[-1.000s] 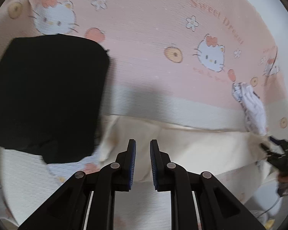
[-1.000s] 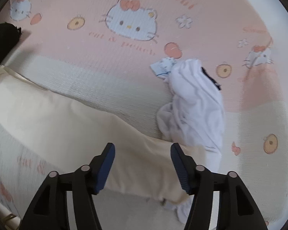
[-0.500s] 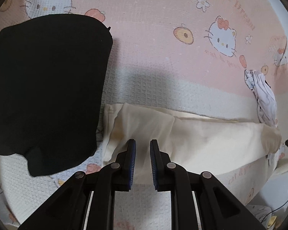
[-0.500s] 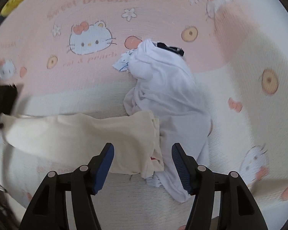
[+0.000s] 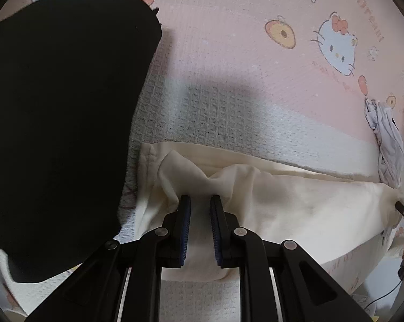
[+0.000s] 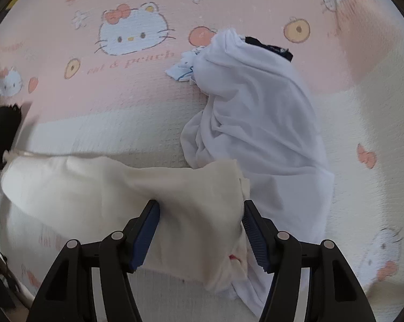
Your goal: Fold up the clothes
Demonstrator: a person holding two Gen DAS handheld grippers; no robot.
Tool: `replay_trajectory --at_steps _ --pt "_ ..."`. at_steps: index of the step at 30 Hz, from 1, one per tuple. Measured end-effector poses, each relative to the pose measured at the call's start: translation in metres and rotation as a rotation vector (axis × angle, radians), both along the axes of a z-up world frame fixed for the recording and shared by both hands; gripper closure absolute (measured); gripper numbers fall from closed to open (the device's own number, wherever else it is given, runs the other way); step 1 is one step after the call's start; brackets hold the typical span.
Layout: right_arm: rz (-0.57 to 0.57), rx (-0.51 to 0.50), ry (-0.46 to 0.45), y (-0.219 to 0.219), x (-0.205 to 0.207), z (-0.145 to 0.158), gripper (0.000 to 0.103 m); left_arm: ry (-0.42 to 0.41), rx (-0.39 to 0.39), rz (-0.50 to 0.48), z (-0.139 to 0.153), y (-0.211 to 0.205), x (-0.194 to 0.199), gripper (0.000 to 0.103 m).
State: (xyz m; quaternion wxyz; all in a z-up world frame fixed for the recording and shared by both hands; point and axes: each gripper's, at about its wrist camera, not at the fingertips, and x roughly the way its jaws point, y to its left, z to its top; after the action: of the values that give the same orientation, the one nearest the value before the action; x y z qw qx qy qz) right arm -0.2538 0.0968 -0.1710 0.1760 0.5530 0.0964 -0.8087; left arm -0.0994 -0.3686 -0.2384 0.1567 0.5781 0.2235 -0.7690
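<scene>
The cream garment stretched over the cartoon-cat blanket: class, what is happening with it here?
A person is folding laundry with a gripper in each hand. The left gripper is clamped on a bunched fold at one end of the cream garment, which lies stretched across the blanket. The right gripper straddles its other end, jaws wide but just closing, not yet pinching. A crumpled white garment lies beside that end, and a black garment beside the left one.

Folded garment [image 5: 295, 201] lies lengthwise across bedsheet [image 5: 228, 67], dark garment [image 5: 62, 120] just left of its left end, crumpled shirt [image 6: 255, 123] behind and under its right end.
</scene>
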Motion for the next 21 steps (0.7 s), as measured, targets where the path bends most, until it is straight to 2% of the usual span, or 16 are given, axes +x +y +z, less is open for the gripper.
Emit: replay_trajectory --at_steps 1,2,3,4,5,8,11,12,14,15,19,21 --pt "-0.022 -0.006 -0.004 0.001 -0.001 -0.004 0.075 0.014 -0.016 0.009 -0.001 0.001 0.001 0.09" --pt "-0.042 0.002 -0.02 0.001 -0.002 -0.008 0.097 0.027 -0.032 0.018 -0.001 0.003 0.002 0.091" --pt "-0.063 0.014 -0.031 0.0 -0.004 -0.011 0.101 0.033 -0.05 0.014 -0.001 0.005 0.002 0.091" --pt "-0.081 0.026 -0.036 -0.001 -0.004 -0.013 0.101 0.039 -0.068 0.01 0.0 0.007 0.002 0.1" --pt "-0.078 0.037 -0.005 -0.002 -0.001 -0.01 0.101 0.05 -0.1 0.011 0.003 0.01 0.002 0.101" --pt "-0.082 0.04 0.076 -0.004 0.006 0.001 0.101 0.118 -0.14 0.013 0.023 0.013 0.004 0.102" --pt "-0.114 0.004 0.074 0.006 0.006 0.01 0.101 0.169 -0.152 -0.001 0.046 0.008 0.002 0.102" --pt "-0.106 0.016 0.08 0.005 0.007 0.01 0.101 0.178 -0.156 -0.002 0.052 0.005 0.001 0.102" --pt "-0.092 0.039 0.088 0.003 0.009 0.009 0.101 0.141 -0.141 -0.015 0.052 -0.001 0.0 0.102" --pt "-0.092 0.052 0.081 0.002 0.01 0.006 0.101 0.131 -0.119 0.003 0.051 -0.006 0.004 0.102" --pt "-0.091 0.082 0.075 -0.002 0.014 -0.003 0.101 0.208 0.078 0.085 0.047 -0.02 0.028 0.102" --pt "-0.103 0.068 0.083 0.0 0.017 0.0 0.096 0.224 0.158 0.128 0.039 -0.025 0.038 0.101"
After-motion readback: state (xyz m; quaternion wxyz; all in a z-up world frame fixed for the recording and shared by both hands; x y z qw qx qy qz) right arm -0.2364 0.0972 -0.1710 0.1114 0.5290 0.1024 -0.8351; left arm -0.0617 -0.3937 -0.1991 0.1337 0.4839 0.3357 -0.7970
